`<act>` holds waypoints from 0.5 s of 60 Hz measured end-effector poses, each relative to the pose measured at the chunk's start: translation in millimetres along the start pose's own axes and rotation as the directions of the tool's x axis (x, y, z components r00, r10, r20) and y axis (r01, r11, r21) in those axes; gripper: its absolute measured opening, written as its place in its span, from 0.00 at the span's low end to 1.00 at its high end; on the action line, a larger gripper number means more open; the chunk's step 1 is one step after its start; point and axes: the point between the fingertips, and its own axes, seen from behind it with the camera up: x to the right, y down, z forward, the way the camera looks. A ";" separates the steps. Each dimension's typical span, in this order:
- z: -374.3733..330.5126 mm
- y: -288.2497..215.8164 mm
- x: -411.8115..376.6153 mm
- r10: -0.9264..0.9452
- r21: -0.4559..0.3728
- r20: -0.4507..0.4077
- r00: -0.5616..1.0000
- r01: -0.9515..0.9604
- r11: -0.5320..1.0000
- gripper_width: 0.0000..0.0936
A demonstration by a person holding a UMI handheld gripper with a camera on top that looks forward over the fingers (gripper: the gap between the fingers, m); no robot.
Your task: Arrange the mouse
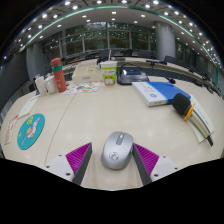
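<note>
A grey computer mouse (116,150) lies on the light wooden table (100,110), between my gripper's two fingers. My gripper (113,158) is open. The magenta pad of the left finger (80,156) stands a short way off the mouse's left side. The right pad (146,156) stands a short way off its right side. The mouse rests on the table on its own, with its rear end towards me.
A blue and white book (160,93) lies at the right, with pens (200,122) beyond it. A round teal disc (30,130) lies at the left. A red bottle (58,75), cups and a box (108,72) stand at the back of the table.
</note>
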 end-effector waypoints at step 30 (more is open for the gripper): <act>10.5 -12.2 8.3 -0.021 0.013 -0.082 0.996 0.022 1.000 0.39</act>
